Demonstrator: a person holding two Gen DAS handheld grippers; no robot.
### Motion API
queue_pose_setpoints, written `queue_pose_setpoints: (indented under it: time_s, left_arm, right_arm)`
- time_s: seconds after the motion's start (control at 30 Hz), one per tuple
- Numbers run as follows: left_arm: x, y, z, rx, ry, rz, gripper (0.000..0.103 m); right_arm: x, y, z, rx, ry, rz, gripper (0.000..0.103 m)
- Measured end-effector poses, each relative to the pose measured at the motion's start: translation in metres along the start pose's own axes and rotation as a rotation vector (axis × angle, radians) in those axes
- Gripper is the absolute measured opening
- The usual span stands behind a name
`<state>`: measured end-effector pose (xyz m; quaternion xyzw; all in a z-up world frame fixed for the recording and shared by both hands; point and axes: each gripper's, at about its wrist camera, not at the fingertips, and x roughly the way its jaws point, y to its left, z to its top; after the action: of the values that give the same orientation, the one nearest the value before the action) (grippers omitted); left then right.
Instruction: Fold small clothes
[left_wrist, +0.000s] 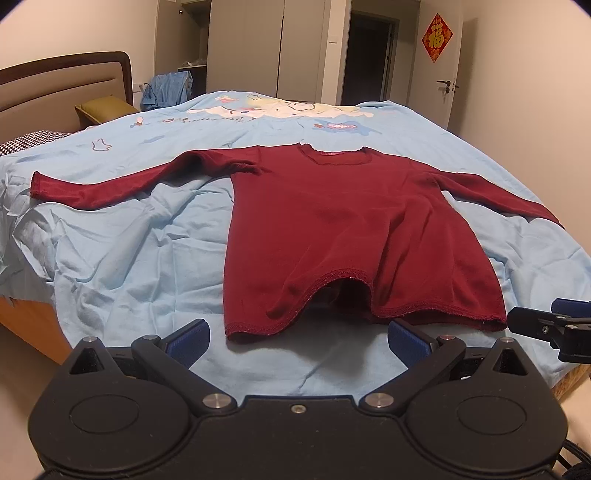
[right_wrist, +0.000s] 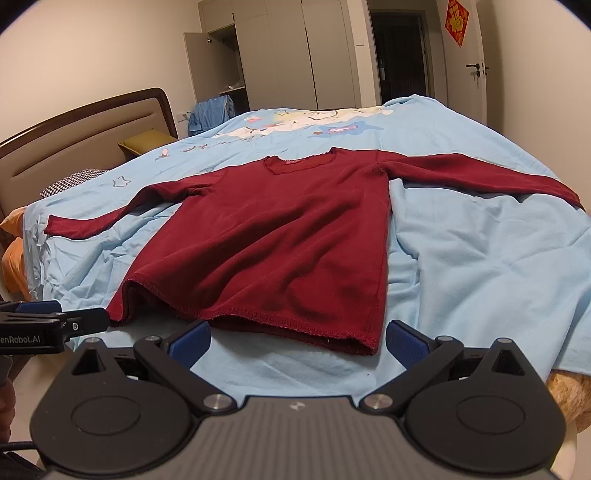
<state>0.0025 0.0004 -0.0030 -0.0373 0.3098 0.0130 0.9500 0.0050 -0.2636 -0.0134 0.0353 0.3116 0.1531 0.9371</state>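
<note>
Bedroom walls of plain cream close the far side, with one tall pale wardrobe (left_wrist: 251, 48) standing one door open, one dark doorway (left_wrist: 367, 55) and one white door carrying a single red diamond-shaped paper decoration (left_wrist: 437, 37); one bed fills the middle, spread with a crumpled light-blue cotton sheet (left_wrist: 110, 251) printed with a cartoon picture at its far end; one padded beige headboard with a dark wooden rim (left_wrist: 62, 85) stands at the far left, and beside it lie one olive-green pillow (left_wrist: 105, 109) and one black-and-white houndstooth pillow (left_wrist: 33, 142); one heap of blue cloth (left_wrist: 170, 88) sits beyond the bed by the wardrobe.

One dark-red long-sleeved knitted child's top (left_wrist: 343, 229) lies flat on the sheet, unfolded, neckline far and hem near; its two sleeves stretch out to left and right; the near hem is lifted in one small arch at the middle.

Two tools are in view; the left gripper (left_wrist: 295, 338) hangs just near of the hem's left part, its two blue-padded jaws spread fully wide with nothing between them but bare sheet; the right gripper (right_wrist: 297, 338) hangs just near of the hem's right corner, jaws likewise fully apart and empty; neither touches the top; each shows at the edge of the other's camera.
</note>
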Motion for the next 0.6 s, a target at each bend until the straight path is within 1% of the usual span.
queue_pose_setpoints:
  time_s: [0.6]
  left_arm:
    - [0.0031, -0.0003, -0.002, -0.003, 0.006, -0.003, 0.102]
  right_arm:
    - [0.0012, -0.0011, -0.0003, 0.005, 0.005, 0.002, 0.103]
